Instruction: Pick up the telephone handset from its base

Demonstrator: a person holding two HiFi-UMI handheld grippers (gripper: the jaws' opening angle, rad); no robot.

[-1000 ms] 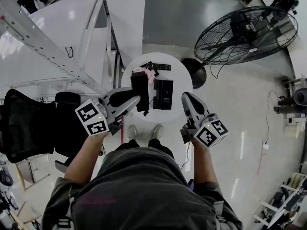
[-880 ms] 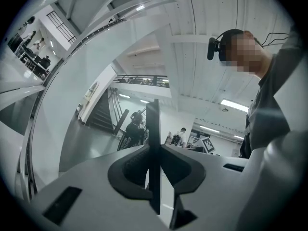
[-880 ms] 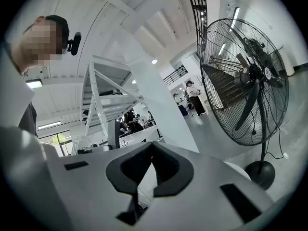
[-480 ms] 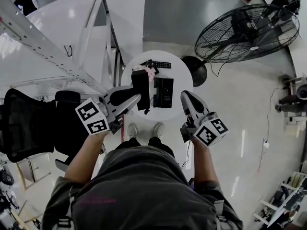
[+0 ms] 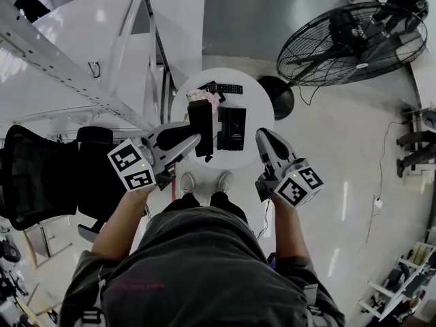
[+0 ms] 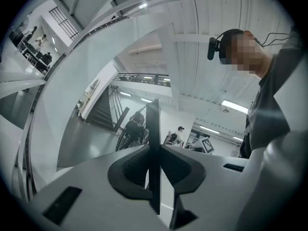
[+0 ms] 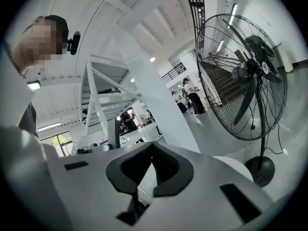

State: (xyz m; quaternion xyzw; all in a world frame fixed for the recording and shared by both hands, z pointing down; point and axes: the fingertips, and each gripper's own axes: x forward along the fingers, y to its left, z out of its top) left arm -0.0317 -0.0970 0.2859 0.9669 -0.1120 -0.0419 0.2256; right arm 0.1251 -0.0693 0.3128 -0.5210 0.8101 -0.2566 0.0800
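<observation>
The person's arms reach forward over the floor, with both shoes (image 5: 204,184) visible just under the near edge of a round white tabletop (image 5: 257,106). A black office chair (image 5: 37,182) stands to the near left.

The left tool (image 5: 196,139) is clamped on the black telephone handset (image 5: 201,120). In the left gripper view, both pads of the tool (image 6: 154,148) press against a thin dark slab, the handset (image 6: 153,121) seen edge-on, standing upright between them. From above, the handset hangs over the left part of the tabletop, off its base and just to the left of it. Whether its lower end touches the tabletop cannot be told.

The right tool (image 5: 262,136) hovers at the near right edge of the tabletop, apart from everything on it. The right gripper view shows its jaws (image 7: 152,146) drawn together at the tips with nothing between them.

The black base (image 5: 232,129) lies in the middle of the tabletop. Beyond the handset sits a small pink thing (image 5: 208,99), and at the far edge lies a dark remote control (image 5: 225,88).

Far right, a large pedestal fan (image 5: 347,43) stands on the floor; it also fills the right of the right gripper view (image 7: 240,71).
</observation>
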